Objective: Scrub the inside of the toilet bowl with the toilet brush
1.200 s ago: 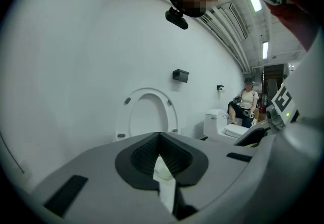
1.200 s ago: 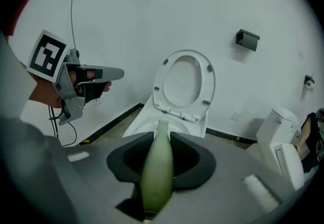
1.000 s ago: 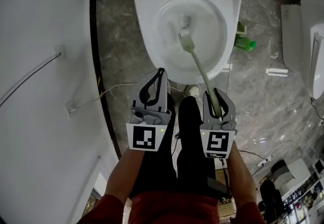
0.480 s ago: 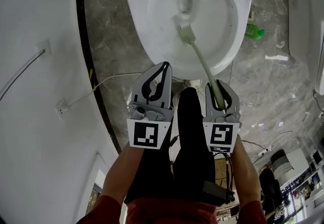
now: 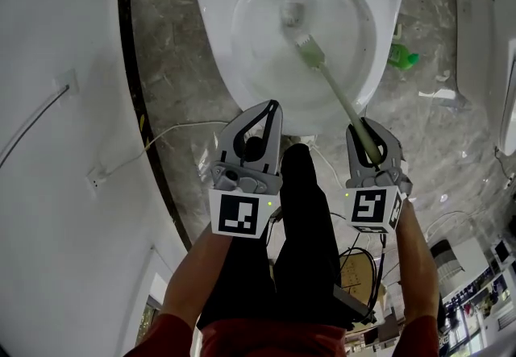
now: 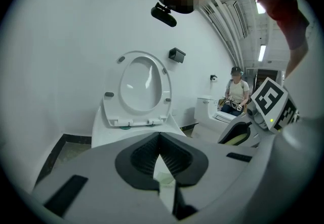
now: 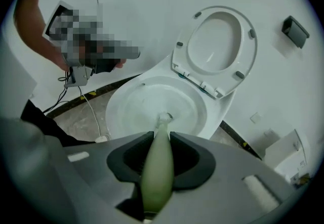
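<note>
The white toilet bowl (image 5: 234, 81) stands open at the top of the head view, its lid (image 7: 217, 48) raised against the wall. A pale green toilet brush (image 5: 308, 51) has its bristle head inside the bowl, just below and right of the drain. Its handle slants down and right into my right gripper (image 5: 367, 131), which is shut on it; in the right gripper view the handle (image 7: 158, 165) runs between the pads toward the bowl (image 7: 121, 101). My left gripper (image 5: 272, 108) hangs shut and empty in front of the bowl's near rim, its tips together (image 6: 159, 136).
A green bottle (image 5: 403, 58) lies on the grey marble floor right of the toilet. A white cable (image 5: 165, 140) runs to a wall socket (image 5: 97, 178) on the left. My black trouser leg (image 5: 302, 218) is between the grippers. Another white fixture (image 5: 484, 41) stands at right.
The brush head has slid up and to the right inside the bowl. My right gripper has moved right with the handle. The left gripper stays shut, and the view has tilted toward the floor.
</note>
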A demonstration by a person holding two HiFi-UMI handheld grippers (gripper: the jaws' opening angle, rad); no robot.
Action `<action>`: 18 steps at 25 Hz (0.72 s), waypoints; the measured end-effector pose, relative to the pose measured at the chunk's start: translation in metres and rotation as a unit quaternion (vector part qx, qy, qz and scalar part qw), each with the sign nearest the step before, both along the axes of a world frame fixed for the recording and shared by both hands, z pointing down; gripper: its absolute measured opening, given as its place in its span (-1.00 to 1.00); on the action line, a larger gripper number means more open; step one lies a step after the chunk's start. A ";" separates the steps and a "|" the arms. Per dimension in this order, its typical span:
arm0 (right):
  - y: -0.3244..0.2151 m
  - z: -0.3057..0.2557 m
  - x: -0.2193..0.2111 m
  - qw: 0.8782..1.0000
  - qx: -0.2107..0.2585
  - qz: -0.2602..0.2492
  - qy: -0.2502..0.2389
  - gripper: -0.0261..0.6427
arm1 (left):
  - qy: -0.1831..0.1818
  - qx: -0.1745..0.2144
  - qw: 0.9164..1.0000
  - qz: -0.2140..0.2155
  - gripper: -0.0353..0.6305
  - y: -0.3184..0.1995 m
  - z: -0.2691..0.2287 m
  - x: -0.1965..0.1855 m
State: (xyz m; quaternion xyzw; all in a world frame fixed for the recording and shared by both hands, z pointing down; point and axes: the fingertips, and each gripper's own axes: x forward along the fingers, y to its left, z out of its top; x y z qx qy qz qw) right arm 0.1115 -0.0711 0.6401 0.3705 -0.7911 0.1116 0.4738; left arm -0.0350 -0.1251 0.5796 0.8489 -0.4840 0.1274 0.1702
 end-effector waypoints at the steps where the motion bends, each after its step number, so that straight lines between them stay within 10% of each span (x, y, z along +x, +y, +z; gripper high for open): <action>1: -0.003 -0.001 0.002 1.000 0.002 -0.012 0.008 -0.59 | 0.001 -0.001 1.000 0.000 -0.88 -0.001 0.000 0.001; 18: -0.111 -0.008 0.014 0.993 0.050 -0.089 0.056 -0.59 | 0.009 0.017 1.000 -0.004 -0.88 -0.021 -0.006 0.013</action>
